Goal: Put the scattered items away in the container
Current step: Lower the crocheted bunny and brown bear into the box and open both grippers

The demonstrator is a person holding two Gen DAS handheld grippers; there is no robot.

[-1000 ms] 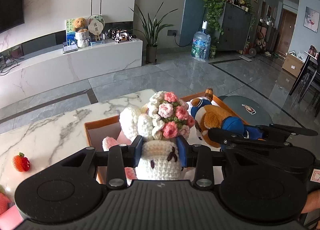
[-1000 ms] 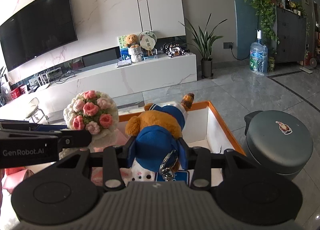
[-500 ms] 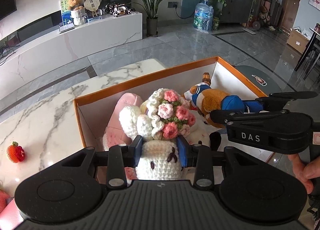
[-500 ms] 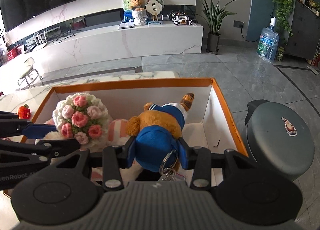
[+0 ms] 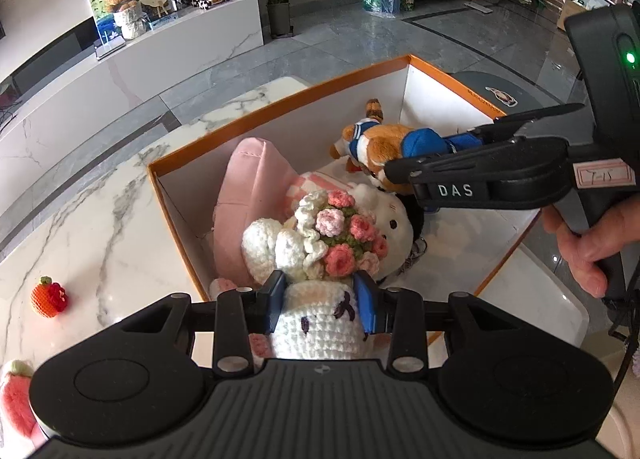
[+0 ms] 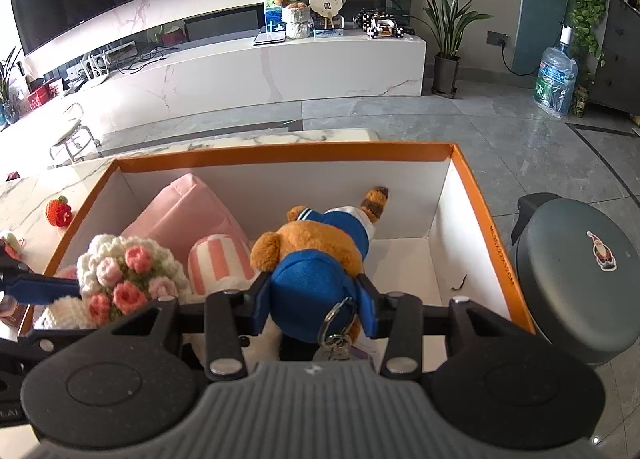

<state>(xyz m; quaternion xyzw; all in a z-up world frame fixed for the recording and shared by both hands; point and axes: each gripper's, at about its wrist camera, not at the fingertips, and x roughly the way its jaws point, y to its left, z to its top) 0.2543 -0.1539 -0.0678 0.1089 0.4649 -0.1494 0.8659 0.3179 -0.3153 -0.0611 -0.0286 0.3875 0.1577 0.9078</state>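
Left tongs clamped on a crocheted white doll carrying a pink flower bouquet, held above the near edge of the orange-rimmed box. Right tongs clamped on a brown plush animal in blue clothing, hanging over the box interior, keyring dangling at the near end. Ahead of the left tongs, inside the box: a pink cushion. Left of those tongs, on the marble surface: a crocheted strawberry.
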